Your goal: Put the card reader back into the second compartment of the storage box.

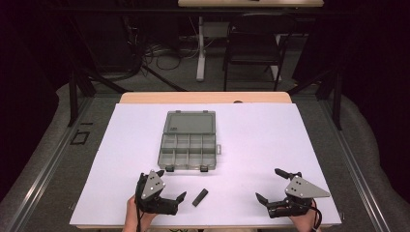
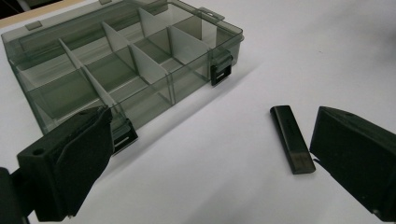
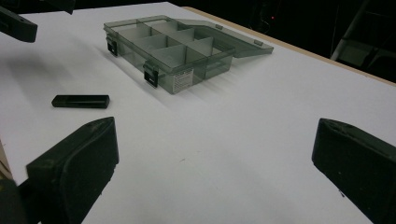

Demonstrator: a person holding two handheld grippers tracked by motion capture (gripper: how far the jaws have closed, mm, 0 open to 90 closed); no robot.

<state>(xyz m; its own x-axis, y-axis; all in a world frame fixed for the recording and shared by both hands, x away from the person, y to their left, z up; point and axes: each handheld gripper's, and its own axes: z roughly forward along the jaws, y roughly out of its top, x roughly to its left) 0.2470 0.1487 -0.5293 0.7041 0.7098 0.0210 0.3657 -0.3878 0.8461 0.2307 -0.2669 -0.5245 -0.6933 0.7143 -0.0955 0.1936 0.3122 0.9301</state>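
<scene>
Left gripper [image 1: 170, 186]: bottom of the high view, left of centre, held low over the white table top [image 1: 261, 140]. Jaws spread wide, nothing between them. In the left gripper view [image 2: 210, 163] its right jaw sits just beside the near end of the stick — whether it touches I cannot tell.

Right gripper [image 1: 272, 184]: lower right of the high view, well apart from the left one. Jaws wide open and empty; in the right gripper view [image 3: 215, 168] bare white surface lies between them.

Black stick [image 1: 200, 197]: small flat bar, lying flat on the table near the bottom edge of the high view, just right of the left gripper. Lower right in the left gripper view [image 2: 292, 139]; left side in the right gripper view [image 3: 80, 101].

Compartment box [image 1: 187, 151]: smoky clear plastic, centre of the high view, beyond the stick — lid [image 1: 189, 122] folded back flat on the far side, dividers inside, two dark latches on the near wall. Compartments look empty.

Far background: folding chair [image 1: 254, 43] and cables on the floor, top of the high view.
</scene>
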